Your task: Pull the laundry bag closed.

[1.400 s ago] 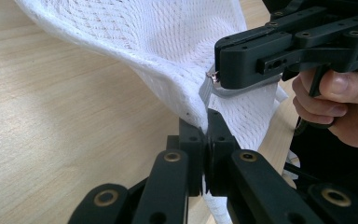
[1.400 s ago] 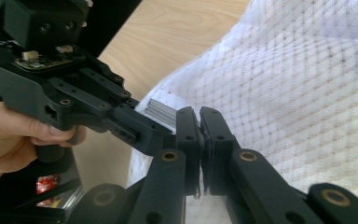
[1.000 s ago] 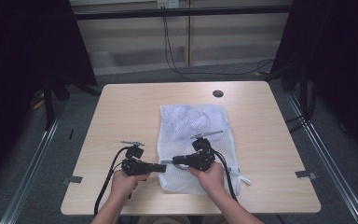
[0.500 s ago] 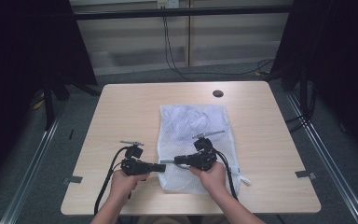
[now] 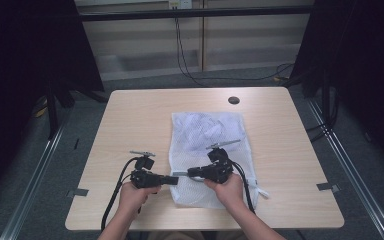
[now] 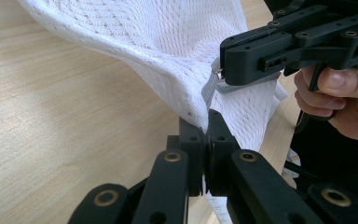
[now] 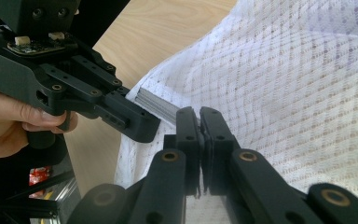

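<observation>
A white mesh bag (image 5: 215, 145) lies flat on the middle of the wooden table (image 5: 130, 125), with something pale bunched inside its far end. My left gripper (image 5: 174, 180) is shut on the bag's near left edge, and the mesh (image 6: 168, 42) rises from its closed jaws (image 6: 208, 116). My right gripper (image 5: 178, 174) meets it tip to tip from the right. It is shut on the grey zipper strip (image 7: 156, 103) at that same edge, jaws pressed together (image 7: 200, 114). In the left gripper view the right gripper (image 6: 223, 74) pinches the strip just above my own jaws.
A round black grommet (image 5: 233, 100) sits near the table's far edge. A white tag or cord (image 5: 261, 192) trails from the bag's near right corner. Cables hang from both grippers over the near edge. Bare tabletop lies left and right of the bag.
The right gripper has slid a little to the left along the bag's edge, narrowing the gap to the left gripper. The left gripper has stayed put.
</observation>
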